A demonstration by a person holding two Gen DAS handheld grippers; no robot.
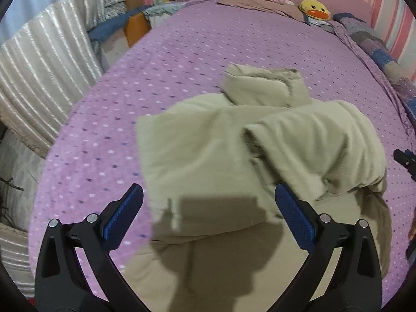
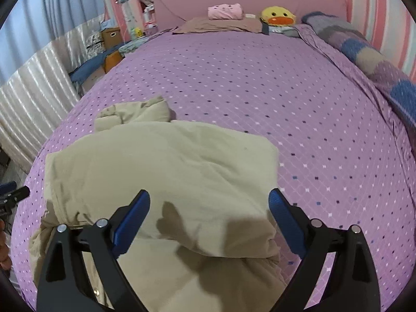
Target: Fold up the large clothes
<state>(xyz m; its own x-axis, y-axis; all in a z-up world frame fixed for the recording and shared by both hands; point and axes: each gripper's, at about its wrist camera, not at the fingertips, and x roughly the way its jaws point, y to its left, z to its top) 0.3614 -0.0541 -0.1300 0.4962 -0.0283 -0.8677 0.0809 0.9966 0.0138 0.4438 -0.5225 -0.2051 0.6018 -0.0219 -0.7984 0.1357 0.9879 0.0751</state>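
Note:
A large beige padded jacket [image 1: 208, 150] lies partly folded on the purple dotted bedspread [image 1: 161, 59]. Its hood points toward the headboard and one sleeve is laid across its body. In the right wrist view the jacket [image 2: 166, 171] lies left of centre. My left gripper [image 1: 209, 195] is open and empty above the jacket's near part. My right gripper [image 2: 209, 201] is open and empty above the jacket's near edge. The tip of the right gripper shows at the left wrist view's right edge [image 1: 403, 157]. The left gripper's tip shows at the right wrist view's left edge [image 2: 15, 195].
Pillows, a pink cushion [image 2: 225, 11] and a yellow duck plush [image 2: 278, 17] lie at the headboard. A patchwork blanket [image 2: 377, 62] runs along the striped wall on the right. Boxes [image 1: 136, 27] and curtains [image 1: 39, 59] stand left of the bed.

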